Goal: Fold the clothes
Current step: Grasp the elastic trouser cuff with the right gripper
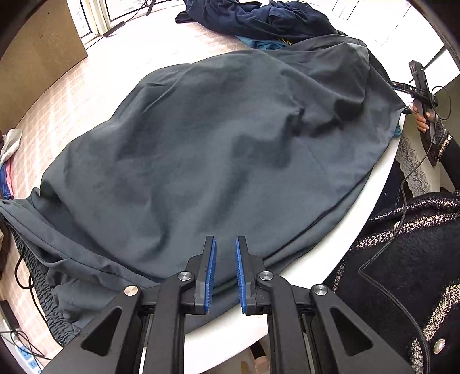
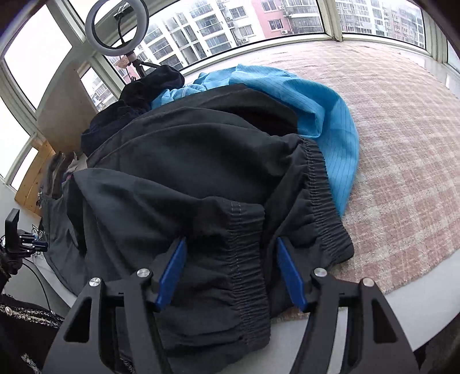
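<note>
Left wrist view: your left gripper (image 1: 225,269) hangs over the near edge of the round white table (image 1: 345,253). Its blue pads (image 1: 211,276) stand a narrow gap apart with nothing between them. The grey jacket (image 1: 215,155) lies spread flat ahead of the fingertips, and its near hem passes just beneath them; contact cannot be told. Left of the fingers the jacket's elastic waistband (image 1: 43,290) droops off the table edge. Far ahead, past the jacket, sits a heap of dark navy clothes (image 1: 258,20) with a bit of blue fabric under it. Far to the right of the fingers your right hand (image 1: 424,116) grips the other tool's handle at the jacket's far end.

Right wrist view: your right gripper (image 2: 231,272) is spread wide. The jacket's gathered elastic cuff (image 2: 244,259) lies between the two blue pads (image 2: 171,273), but neither pad visibly presses on it, so nothing is clamped. The ribbed waistband (image 2: 325,201) runs just right of the right finger. Ahead and to the right, a bright blue garment (image 2: 325,115) pokes out from under the jacket onto the pink checked tablecloth (image 2: 402,158). Far ahead to the left a ring light (image 2: 116,27) stands before the window.
</note>
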`<state>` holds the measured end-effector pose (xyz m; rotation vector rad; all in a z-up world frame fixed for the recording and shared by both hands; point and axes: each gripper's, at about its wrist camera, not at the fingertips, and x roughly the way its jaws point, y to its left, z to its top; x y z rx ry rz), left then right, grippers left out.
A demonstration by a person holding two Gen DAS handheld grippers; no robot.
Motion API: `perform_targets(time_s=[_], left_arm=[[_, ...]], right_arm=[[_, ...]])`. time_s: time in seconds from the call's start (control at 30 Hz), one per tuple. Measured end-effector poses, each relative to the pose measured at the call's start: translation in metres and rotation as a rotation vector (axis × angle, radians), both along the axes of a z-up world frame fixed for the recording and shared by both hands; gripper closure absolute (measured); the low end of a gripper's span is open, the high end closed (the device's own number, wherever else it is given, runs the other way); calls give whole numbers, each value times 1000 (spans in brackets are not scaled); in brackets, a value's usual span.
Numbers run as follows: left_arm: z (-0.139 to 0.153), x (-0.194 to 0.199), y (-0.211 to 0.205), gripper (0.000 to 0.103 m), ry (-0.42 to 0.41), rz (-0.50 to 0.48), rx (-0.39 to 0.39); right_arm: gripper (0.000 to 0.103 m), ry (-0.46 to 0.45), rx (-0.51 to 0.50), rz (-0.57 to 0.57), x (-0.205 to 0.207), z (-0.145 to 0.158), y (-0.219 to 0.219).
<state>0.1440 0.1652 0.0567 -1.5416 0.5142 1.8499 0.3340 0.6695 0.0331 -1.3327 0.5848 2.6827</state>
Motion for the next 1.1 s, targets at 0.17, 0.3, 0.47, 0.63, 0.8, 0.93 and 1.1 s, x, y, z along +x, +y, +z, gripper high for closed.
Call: perform_targets(time_s=[0.17, 0.3, 0.47, 0.63, 0.8, 0.93, 1.1], left_arm=[[2, -3, 8, 92, 4, -17, -2], [5, -4, 13, 92, 8, -31, -4], [7, -6, 19, 92, 14, -48, -6], [6, -8, 21, 92, 19, -43, 6], [7, -13, 19, 92, 20, -55, 20], [8, -15, 17, 92, 27, -51, 31], [9, -15, 15, 92, 34, -38, 46]], right_arm=[[41, 67, 32, -7, 3, 19, 11], [41, 19, 51, 98, -16, 13, 10], [65, -46, 94, 242, -31, 6, -10], [77, -102, 213, 285, -25, 24, -25], [78, -52, 409, 241, -18, 78, -21], [78, -56, 567, 176, -32, 103, -3], [77, -200, 563, 158, -69, 68, 22]])
